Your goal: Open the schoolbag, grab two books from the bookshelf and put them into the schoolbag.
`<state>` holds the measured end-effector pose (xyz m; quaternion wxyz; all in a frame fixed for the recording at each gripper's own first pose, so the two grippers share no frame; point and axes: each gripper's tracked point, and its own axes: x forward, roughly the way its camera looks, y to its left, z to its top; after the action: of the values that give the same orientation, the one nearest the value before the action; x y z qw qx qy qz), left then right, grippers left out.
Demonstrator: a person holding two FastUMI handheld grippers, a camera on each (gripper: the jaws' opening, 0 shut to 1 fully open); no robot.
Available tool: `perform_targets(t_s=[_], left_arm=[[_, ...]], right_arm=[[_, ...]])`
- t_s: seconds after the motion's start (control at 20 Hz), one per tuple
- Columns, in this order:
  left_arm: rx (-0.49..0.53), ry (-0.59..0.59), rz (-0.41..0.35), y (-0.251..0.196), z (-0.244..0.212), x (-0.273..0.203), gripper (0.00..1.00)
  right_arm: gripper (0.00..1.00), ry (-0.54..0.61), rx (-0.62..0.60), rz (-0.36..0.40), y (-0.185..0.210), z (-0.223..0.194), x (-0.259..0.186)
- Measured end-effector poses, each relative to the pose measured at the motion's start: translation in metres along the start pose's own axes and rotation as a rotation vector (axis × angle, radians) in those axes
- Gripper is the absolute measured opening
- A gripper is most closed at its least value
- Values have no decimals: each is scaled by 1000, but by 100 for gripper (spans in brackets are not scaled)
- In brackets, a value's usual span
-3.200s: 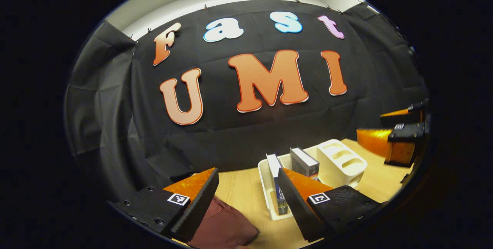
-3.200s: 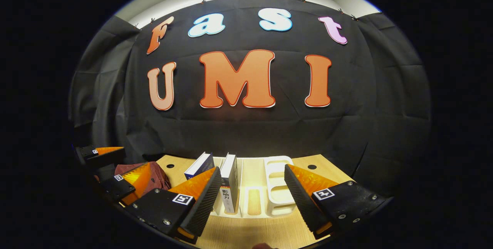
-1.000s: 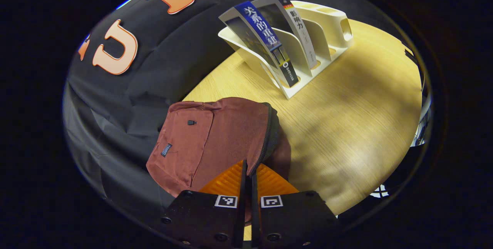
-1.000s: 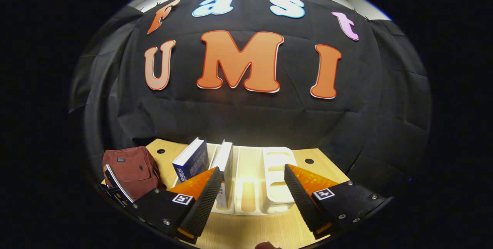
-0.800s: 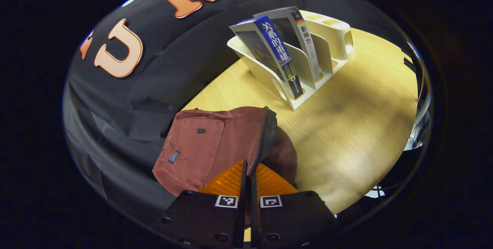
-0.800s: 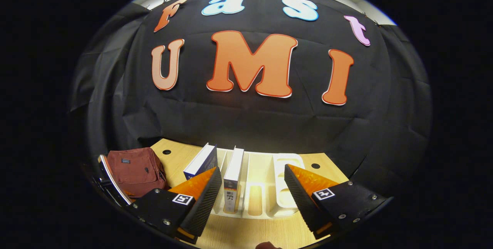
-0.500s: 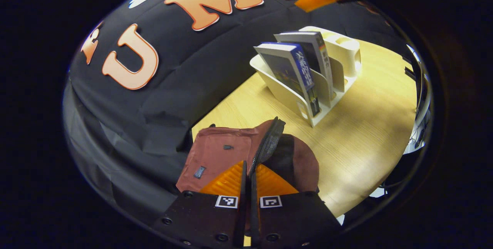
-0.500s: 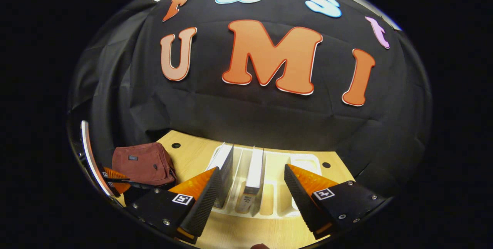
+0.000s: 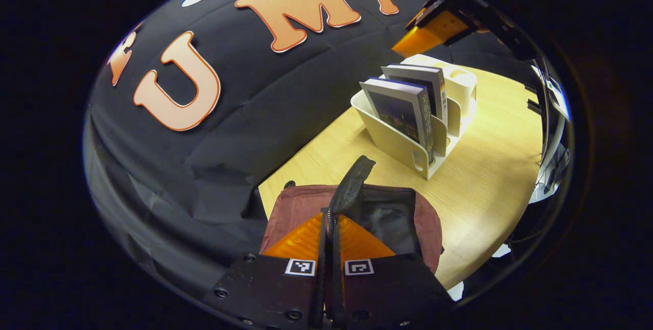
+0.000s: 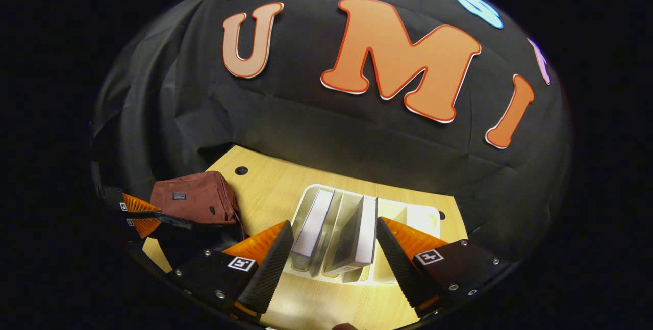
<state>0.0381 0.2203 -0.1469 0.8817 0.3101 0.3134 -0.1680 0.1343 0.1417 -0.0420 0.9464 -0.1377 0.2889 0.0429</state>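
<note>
Two books [image 10: 334,230] stand between the wide right gripper [image 10: 334,248], seemingly untouched.

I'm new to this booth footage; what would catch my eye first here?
The dark red schoolbag at the table's near left corner, its flap pinched up by the left gripper. Behind it a white bookshelf holds two upright books, with the right gripper open just above them.

The left black-and-orange two-finger gripper [image 9: 329,228] has its fingers [image 9: 306,233] pressed together, pinching a black zipper edge. The right black-and-orange gripper [image 10: 334,240] is angled downward, its fingers [image 10: 268,263] spread wide.
</note>
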Motion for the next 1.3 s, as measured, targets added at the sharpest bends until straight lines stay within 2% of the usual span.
perform_targets(t_s=[0.25, 0.55, 0.65, 0.9, 1.0, 1.1, 1.15, 1.2, 1.25, 1.3], left_arm=[[-39, -19, -20, 14, 1, 1, 6], [-64, -35, -25, 18, 0, 1, 7], [-72, -37, -28, 19, -2, 0, 7], [-85, -40, -26, 19, -6, -1, 7], [-88, -40, -27, 19, -9, -1, 7], [-85, -42, -29, 19, -10, -4, 7], [-84, -44, -28, 20, -10, -5, 7], [-87, -46, -28, 19, -11, -3, 7], [-94, -42, -31, 20, -12, -3, 7], [-101, -38, -35, 20, -12, -3, 7]], right_arm=[[98, 150, -50, 28, 10, 5, 22], [99, 352, -93, 72, 24, -12, 55], [99, 423, -63, 88, 31, -22, 64], [98, 581, 2, 51, 22, -46, 92], [93, 640, 19, 55, 27, -56, 99], [83, 682, 19, 51, 31, -63, 103], [64, 698, 16, 42, 32, -66, 106], [70, 708, 12, 29, 31, -69, 107], [53, 715, 10, 15, 31, -71, 109], [58, 729, 11, 19, 34, -73, 109]])
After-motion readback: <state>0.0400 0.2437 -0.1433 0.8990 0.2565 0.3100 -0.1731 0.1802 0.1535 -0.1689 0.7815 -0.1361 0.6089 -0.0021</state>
